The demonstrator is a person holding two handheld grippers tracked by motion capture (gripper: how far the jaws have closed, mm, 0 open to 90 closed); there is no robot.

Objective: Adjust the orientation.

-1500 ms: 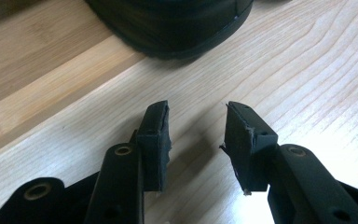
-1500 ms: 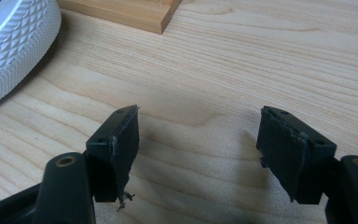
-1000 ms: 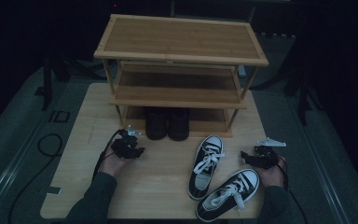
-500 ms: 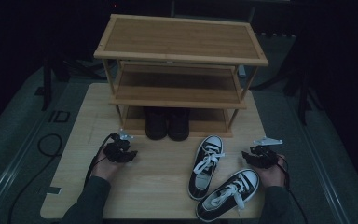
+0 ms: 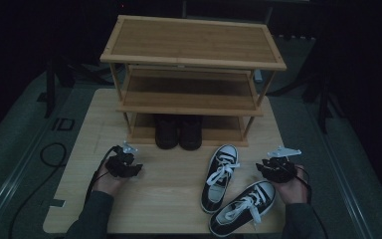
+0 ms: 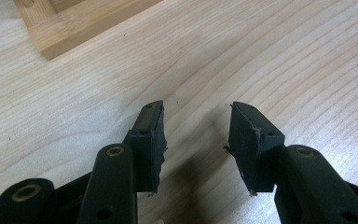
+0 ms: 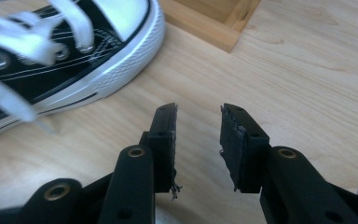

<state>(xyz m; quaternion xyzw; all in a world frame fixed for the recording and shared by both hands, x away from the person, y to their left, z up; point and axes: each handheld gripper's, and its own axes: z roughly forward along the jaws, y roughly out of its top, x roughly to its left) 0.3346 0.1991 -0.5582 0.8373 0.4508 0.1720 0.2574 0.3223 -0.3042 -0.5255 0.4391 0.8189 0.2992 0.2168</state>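
Observation:
Two black-and-white sneakers lie on the wooden table (image 5: 169,199). One sneaker (image 5: 221,175) points at the rack, and the other sneaker (image 5: 243,206) lies aslant at the front edge. My right gripper (image 5: 274,169) hovers just right of them. Its jaws (image 7: 198,114) are open and have just been closing, with nothing between them. A sneaker's white toe (image 7: 121,28) lies ahead to its left. My left gripper (image 5: 128,167) is at the table's left, open (image 6: 196,112) over bare wood and holding nothing.
A three-shelf wooden shoe rack (image 5: 194,47) stands at the back of the table. A dark pair of shoes (image 5: 179,132) sits on its bottom shelf. A rack foot (image 6: 70,28) lies ahead of the left gripper. Another rack corner (image 7: 214,21) is near the right gripper.
My left gripper has slid a little to the left and toward the front edge. The right gripper has shifted only slightly beside the sneakers. The shoes have not moved.

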